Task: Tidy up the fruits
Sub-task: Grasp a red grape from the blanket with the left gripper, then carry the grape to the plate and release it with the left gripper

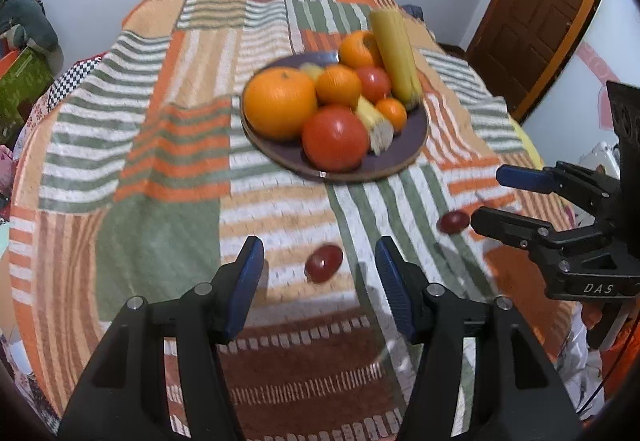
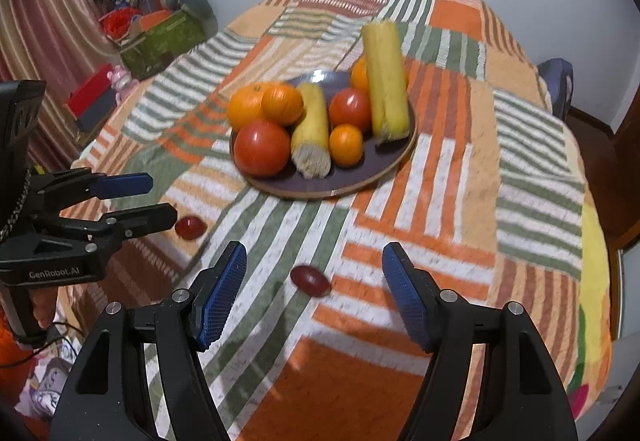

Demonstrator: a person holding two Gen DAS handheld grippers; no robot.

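door [image 1: 536, 21] left view, curtain [image 2: 44, 21] right

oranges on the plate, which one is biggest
The big orange at the plate's left edge in the left wrist view, beside the large tomato; the others are clearly smaller.

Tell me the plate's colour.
Dark purple plate with a tan rim; clearest in the right wrist view.

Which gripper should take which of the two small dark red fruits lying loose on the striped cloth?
Each its own. The left gripper is open with one small dark red fruit between its fingers. The right gripper is open over the other dark red fruit. Neither is gripped yet.
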